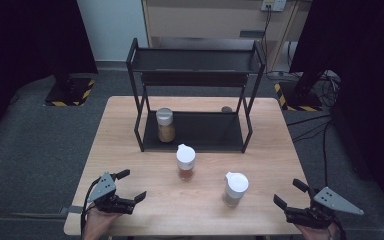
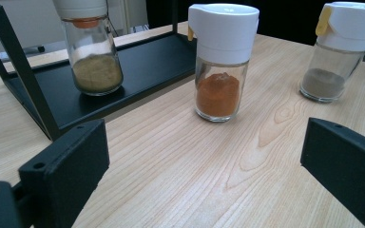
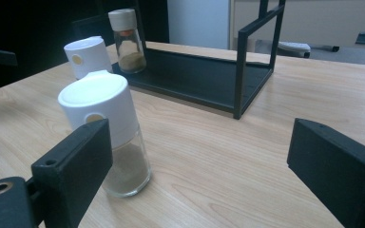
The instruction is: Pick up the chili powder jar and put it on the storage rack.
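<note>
Wooden table point(image 1: 130, 130), rack's upper shelf point(image 1: 195, 61) from above, orange spice jar point(image 2: 220, 66) close

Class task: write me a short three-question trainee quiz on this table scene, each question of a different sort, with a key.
1. True or false: the rack holds one jar on its lower shelf.
2. Which jar holds orange powder? A. the middle jar B. the right jar C. the one on the rack.
3. Fill in: both the left hand-held gripper and the right hand-held gripper have their jaws ____.

Key: 1 true; 2 A; 3 open, each holding nothing.
</note>
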The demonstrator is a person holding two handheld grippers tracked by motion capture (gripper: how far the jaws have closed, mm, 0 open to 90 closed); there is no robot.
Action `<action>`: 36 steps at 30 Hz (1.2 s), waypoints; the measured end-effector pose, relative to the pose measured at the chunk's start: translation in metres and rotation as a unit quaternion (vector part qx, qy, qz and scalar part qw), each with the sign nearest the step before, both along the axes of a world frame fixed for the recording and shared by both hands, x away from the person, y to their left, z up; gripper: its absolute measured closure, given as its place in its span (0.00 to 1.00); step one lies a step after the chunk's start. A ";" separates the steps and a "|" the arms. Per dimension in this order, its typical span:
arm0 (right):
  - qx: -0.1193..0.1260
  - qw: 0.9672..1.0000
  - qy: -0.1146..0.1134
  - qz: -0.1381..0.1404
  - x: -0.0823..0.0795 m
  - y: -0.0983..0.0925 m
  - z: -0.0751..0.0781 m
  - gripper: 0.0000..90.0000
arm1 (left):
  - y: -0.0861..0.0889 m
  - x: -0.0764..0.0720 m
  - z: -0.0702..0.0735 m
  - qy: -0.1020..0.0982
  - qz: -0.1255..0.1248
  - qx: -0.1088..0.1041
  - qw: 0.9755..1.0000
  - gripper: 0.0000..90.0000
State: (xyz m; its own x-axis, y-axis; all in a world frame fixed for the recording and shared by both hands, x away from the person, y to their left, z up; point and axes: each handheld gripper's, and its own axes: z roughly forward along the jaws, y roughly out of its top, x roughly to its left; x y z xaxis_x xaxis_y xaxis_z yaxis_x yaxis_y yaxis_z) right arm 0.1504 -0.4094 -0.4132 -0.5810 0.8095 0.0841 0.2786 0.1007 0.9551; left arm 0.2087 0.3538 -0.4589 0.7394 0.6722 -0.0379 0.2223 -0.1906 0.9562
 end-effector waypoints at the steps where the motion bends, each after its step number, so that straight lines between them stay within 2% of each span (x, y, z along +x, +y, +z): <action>1: 0.001 1.000 0.000 0.001 0.000 0.000 0.001 0.09 | 0.000 0.000 0.000 0.000 0.000 0.000 1.000 0.01; 6: 0.008 1.000 -0.001 0.010 0.005 0.004 0.013 0.09 | -0.001 0.000 0.000 0.000 -0.001 0.001 1.000 0.01; 13: -0.004 0.999 -0.016 0.028 0.014 0.024 0.033 0.08 | 0.001 -0.001 0.000 -0.001 -0.002 -0.002 1.000 0.01; 25: -0.026 0.998 0.003 0.056 0.036 0.057 0.056 0.08 | 0.003 -0.001 -0.001 0.000 -0.003 -0.005 1.000 0.01; 36: -0.037 0.996 0.019 0.074 0.058 0.080 0.068 0.08 | 0.002 -0.001 0.000 -0.001 -0.007 -0.005 1.000 0.02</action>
